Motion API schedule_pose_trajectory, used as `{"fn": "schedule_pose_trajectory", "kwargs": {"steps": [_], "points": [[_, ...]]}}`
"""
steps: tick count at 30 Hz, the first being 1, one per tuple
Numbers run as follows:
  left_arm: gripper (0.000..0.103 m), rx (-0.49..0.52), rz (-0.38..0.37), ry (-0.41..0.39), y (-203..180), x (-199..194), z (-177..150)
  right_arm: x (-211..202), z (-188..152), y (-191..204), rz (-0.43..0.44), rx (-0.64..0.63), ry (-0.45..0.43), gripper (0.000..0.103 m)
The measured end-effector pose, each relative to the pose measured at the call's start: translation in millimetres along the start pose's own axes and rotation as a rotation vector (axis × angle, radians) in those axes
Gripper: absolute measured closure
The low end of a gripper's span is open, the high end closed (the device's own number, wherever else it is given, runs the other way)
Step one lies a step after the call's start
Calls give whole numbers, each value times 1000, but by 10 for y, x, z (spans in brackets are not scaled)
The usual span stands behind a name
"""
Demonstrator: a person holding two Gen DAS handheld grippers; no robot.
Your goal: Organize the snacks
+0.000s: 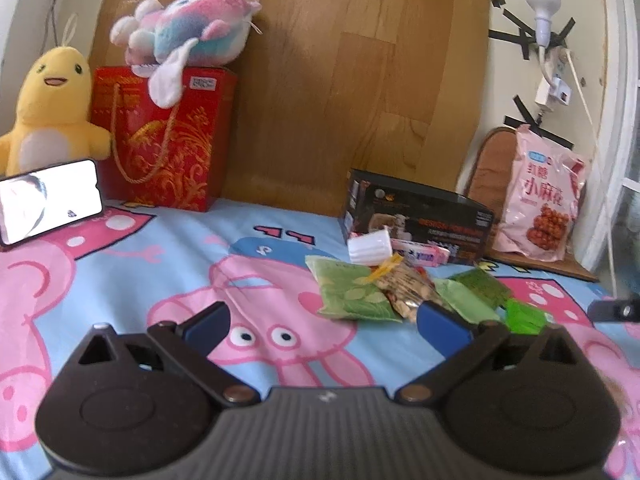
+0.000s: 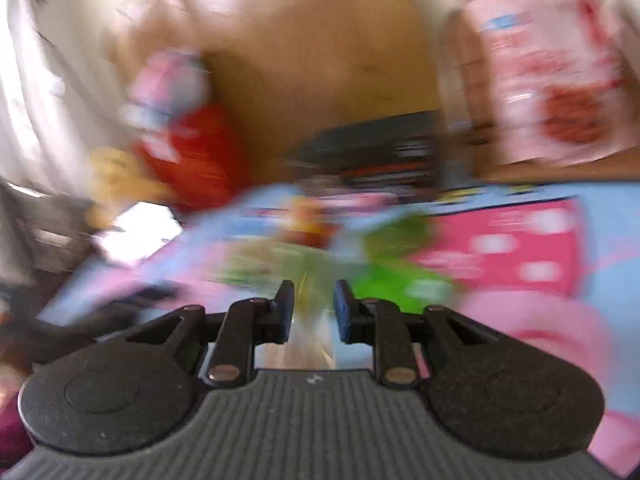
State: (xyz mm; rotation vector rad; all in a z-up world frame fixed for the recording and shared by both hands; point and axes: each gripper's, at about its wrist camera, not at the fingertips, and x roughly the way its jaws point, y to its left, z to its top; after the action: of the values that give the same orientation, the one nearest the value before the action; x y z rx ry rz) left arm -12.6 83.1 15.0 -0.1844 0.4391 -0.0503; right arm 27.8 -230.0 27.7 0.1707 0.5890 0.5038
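Left gripper point(image 1: 322, 318) sat spread wide, nothing in it, low over the cartoon sheet point(image 1: 120, 264). Right gripper point(image 2: 314, 308) was nearly closed; blur hid any hold. Snack packets point(image 1: 384, 288) were heaped just ahead, probably for sorting into the black box point(image 1: 420, 216); wooden board point(image 1: 340, 80) behind.
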Motion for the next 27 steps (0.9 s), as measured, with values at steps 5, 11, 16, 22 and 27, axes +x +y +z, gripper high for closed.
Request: {"fn": "schedule_pose_trajectory", "kwargs": {"steps": [5, 11, 16, 22, 27], "points": [[0, -20, -93, 87, 13, 18, 12, -211, -291, 130, -52, -132, -44, 62], [1, -24, -364, 250, -366, -8, -14, -396, -437, -115, -76, -169, -39, 45], [6, 58, -502, 320, -786, 55, -42, -493, -588, -328, 63, -59, 54, 41], [41, 71, -625, 475, -1231, 305, -153, -534, -820, -125, 109, -118, 85, 35], [58, 96, -606, 501, -1315, 346, -282, -346, -957, 156, 33, -269, 80, 39]]}}
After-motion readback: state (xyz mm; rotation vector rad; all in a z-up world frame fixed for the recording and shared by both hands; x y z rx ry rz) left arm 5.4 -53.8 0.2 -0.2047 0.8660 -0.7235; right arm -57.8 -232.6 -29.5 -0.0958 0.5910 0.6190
